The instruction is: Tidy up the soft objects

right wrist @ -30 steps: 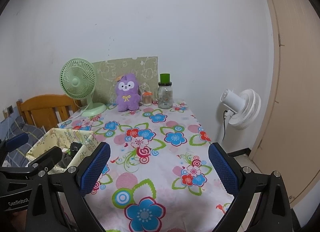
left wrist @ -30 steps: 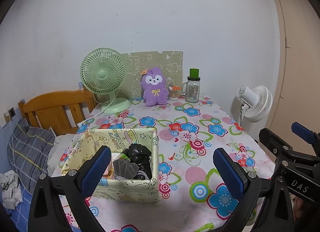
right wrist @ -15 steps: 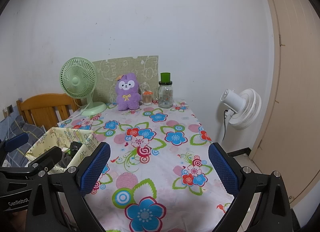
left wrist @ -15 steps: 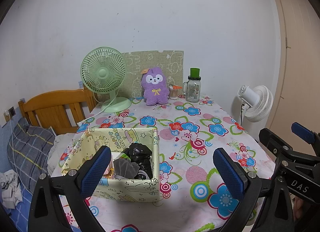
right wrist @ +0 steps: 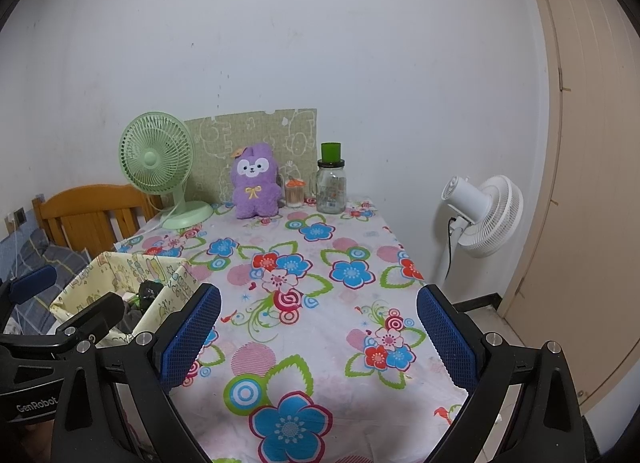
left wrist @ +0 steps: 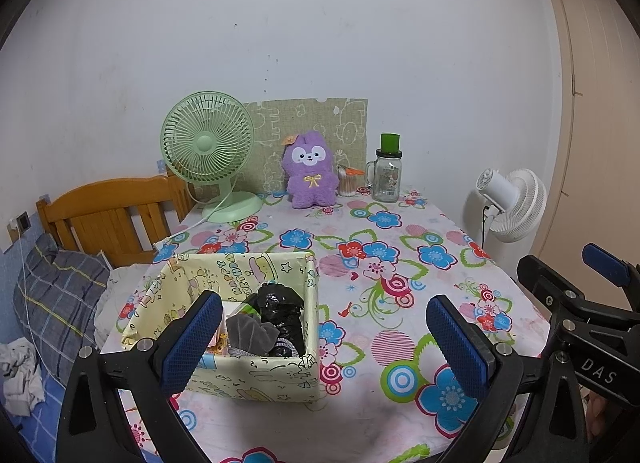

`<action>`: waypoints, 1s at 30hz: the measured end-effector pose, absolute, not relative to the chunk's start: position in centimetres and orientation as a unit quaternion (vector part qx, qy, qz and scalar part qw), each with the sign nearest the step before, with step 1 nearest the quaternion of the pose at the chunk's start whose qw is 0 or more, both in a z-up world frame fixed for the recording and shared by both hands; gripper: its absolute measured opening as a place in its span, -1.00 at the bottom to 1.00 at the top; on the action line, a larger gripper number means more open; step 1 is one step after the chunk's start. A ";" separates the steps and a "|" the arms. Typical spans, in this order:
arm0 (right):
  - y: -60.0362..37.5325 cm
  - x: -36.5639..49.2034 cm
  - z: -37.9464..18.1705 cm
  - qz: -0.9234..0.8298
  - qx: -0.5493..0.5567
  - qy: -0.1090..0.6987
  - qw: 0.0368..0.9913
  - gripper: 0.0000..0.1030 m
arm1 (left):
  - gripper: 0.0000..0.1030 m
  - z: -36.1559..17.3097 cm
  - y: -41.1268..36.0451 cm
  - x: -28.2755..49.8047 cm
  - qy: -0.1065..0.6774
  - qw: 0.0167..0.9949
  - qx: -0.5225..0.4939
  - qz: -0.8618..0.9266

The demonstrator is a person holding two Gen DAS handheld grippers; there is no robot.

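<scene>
Fabric box: pale yellow, cartoon print, near the worktop's front-left corner; holds grey cloth and a black crumpled bag.
Plush: purple, upright at back edge.
Left gripper: fingers spread wide, empty, raised over front edge.
Right gripper: same, beside it.
</scene>
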State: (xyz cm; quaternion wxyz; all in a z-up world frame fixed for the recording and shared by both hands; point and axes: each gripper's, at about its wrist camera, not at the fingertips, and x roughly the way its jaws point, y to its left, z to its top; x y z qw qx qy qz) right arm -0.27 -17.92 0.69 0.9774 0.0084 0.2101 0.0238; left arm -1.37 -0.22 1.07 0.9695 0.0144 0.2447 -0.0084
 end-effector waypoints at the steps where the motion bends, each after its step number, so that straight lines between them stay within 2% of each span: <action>1: -17.9 -0.3 0.7 0.024 0.008 0.210 0.977 0.94 | 0.99 1.1 -0.2 -1.3 0.245 0.969 0.014 -0.009; 30: -17.9 -0.2 0.6 0.024 0.007 0.212 0.977 0.94 | 0.99 1.0 -0.4 -1.3 0.246 0.969 0.014 -0.007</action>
